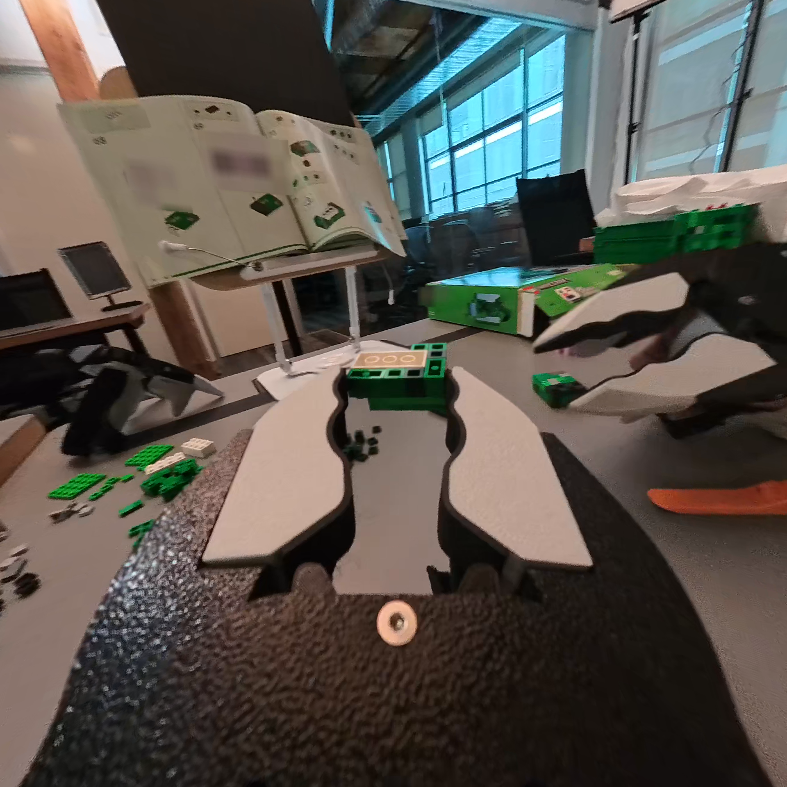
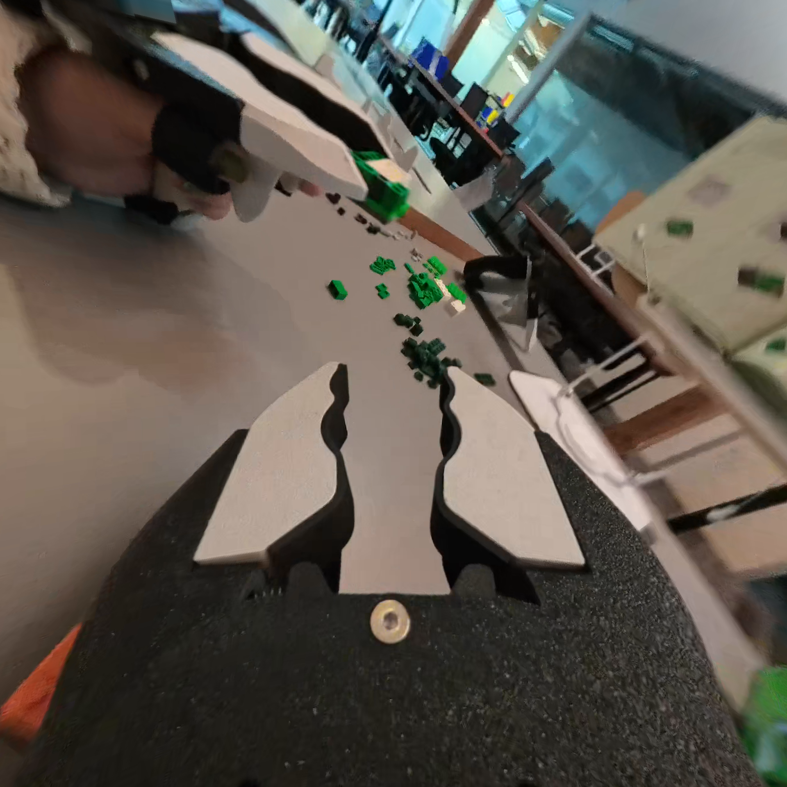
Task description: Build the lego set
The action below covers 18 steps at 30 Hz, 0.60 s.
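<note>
Green sub-assembly held by left gripper; right gripper empty over loose parts.

The grey table (image 1: 639, 596) carries the instruction booklet (image 1: 238, 179) far left. The green brick assembly (image 1: 400, 374) is clamped between the left gripper (image 1: 396, 383) fingertips, lifted clear. The right gripper (image 2: 394, 374) is held with fingers apart above the dark-green pieces (image 2: 426, 353). Judged best: assembly steadied level, one piece taken squarely, pressed straight down.

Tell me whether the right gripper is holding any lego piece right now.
No: the right gripper is open, with only bare table showing between its fingers.
</note>
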Tool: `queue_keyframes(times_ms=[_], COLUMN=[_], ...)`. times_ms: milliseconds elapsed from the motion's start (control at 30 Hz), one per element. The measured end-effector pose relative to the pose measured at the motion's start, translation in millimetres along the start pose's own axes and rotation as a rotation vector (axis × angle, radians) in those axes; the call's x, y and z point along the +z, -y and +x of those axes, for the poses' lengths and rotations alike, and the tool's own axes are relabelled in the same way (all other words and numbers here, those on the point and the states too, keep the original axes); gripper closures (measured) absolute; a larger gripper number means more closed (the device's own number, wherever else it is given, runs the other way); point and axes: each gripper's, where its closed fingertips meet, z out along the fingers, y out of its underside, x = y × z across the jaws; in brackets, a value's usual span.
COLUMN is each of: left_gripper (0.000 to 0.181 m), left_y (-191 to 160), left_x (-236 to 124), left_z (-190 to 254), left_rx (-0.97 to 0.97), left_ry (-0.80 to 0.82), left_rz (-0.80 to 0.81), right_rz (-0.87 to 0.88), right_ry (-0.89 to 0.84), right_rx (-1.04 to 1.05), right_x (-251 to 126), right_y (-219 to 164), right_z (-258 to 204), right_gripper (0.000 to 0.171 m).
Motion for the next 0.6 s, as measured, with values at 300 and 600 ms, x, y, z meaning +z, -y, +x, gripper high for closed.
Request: queue_keyframes(times_ms=[300,600], left_gripper=[0.137,0.137], left_y=[-5.8,-8.8], left_x=[0.2,1.6], left_z=[-2.6,-0.2], left_rx=[0.072,0.104], left_ry=[0.048,0.049], left_rz=[-0.033,-0.049], right_rz=[0.144,0.147], right_ry=[-0.119,-0.1], right_rx=[0.259,0.222], right_x=[-15.9,-13.6], right_y=[-0.7,1.6], right_z=[21.8,16.9], right_gripper=[0.144,0.146])
